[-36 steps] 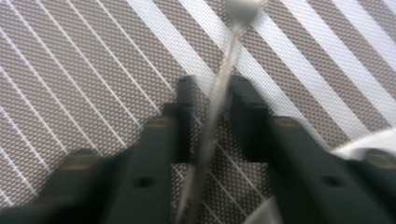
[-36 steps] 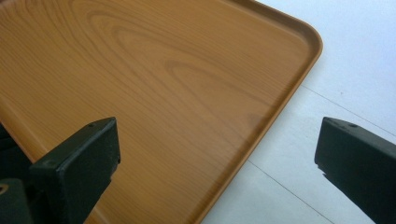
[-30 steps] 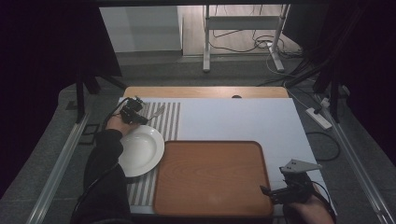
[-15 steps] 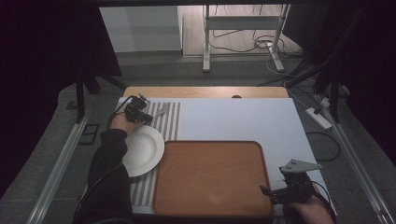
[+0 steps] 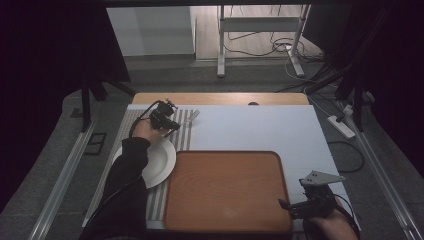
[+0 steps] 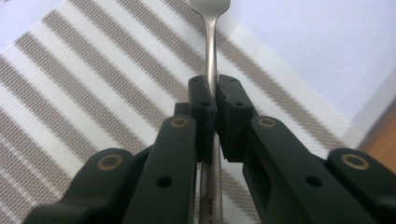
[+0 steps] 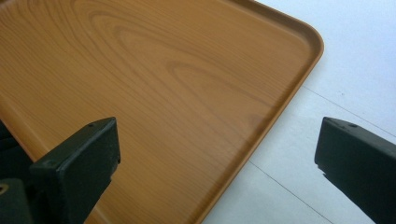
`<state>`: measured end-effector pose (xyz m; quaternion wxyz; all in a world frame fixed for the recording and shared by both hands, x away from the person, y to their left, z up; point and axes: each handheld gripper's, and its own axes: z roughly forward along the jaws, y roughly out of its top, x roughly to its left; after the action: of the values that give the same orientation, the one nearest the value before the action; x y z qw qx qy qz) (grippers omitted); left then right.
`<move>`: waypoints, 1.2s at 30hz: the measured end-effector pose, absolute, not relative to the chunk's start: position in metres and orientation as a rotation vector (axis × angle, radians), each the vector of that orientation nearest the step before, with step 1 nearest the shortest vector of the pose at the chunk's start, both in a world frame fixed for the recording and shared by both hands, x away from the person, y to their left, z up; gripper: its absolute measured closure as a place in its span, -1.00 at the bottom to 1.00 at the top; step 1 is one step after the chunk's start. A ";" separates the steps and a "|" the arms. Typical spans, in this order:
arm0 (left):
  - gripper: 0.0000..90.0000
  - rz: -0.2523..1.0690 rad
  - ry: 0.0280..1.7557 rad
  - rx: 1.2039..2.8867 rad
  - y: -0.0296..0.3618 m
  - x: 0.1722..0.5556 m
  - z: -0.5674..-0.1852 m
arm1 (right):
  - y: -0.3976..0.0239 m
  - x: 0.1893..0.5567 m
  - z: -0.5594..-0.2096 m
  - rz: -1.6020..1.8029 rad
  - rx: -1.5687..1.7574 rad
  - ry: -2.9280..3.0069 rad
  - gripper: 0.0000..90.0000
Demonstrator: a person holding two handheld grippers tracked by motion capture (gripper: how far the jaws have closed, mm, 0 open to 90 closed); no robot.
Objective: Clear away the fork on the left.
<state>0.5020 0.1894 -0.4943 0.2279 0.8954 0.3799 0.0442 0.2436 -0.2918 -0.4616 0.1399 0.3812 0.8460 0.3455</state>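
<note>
The left gripper (image 6: 215,100) is clamped on a fork's (image 6: 212,56) handle, which shows faint stamped lettering too small to read; its head reaches ahead over the striped placemat (image 6: 93,93). The right gripper (image 7: 217,154), jaws apart, hovers over the wooden tray's (image 7: 163,79) corner.

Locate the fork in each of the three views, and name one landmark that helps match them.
High view: the fork lies upper left, on the striped placemat, its handle in the left gripper.
Left gripper view: it runs up the centre, clamped between the jaws, head at the top edge.
Right gripper view: not in it; here the wooden tray lies ahead.
Shared landmark: the striped placemat, in the high view and the left gripper view.
</note>
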 end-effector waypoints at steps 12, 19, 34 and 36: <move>0.89 0.069 0.983 2.505 0.156 0.478 -0.491 | -0.291 0.243 -0.462 1.001 1.099 2.447 -0.98; 0.89 0.058 0.971 2.521 0.144 0.464 -0.493 | -0.291 0.243 -0.462 0.997 1.093 2.448 -0.98; 0.88 0.021 0.955 2.505 0.125 0.422 -0.494 | -0.291 0.243 -0.462 0.992 1.083 2.454 -0.98; 0.88 0.036 0.938 2.526 0.121 0.416 -0.493 | -0.291 0.243 -0.462 0.992 1.081 2.455 -0.98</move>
<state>0.4158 0.1212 -0.4928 0.2217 0.9141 0.3393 0.0131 0.2434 -0.2905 -0.4617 0.1404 0.3742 0.8498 0.3436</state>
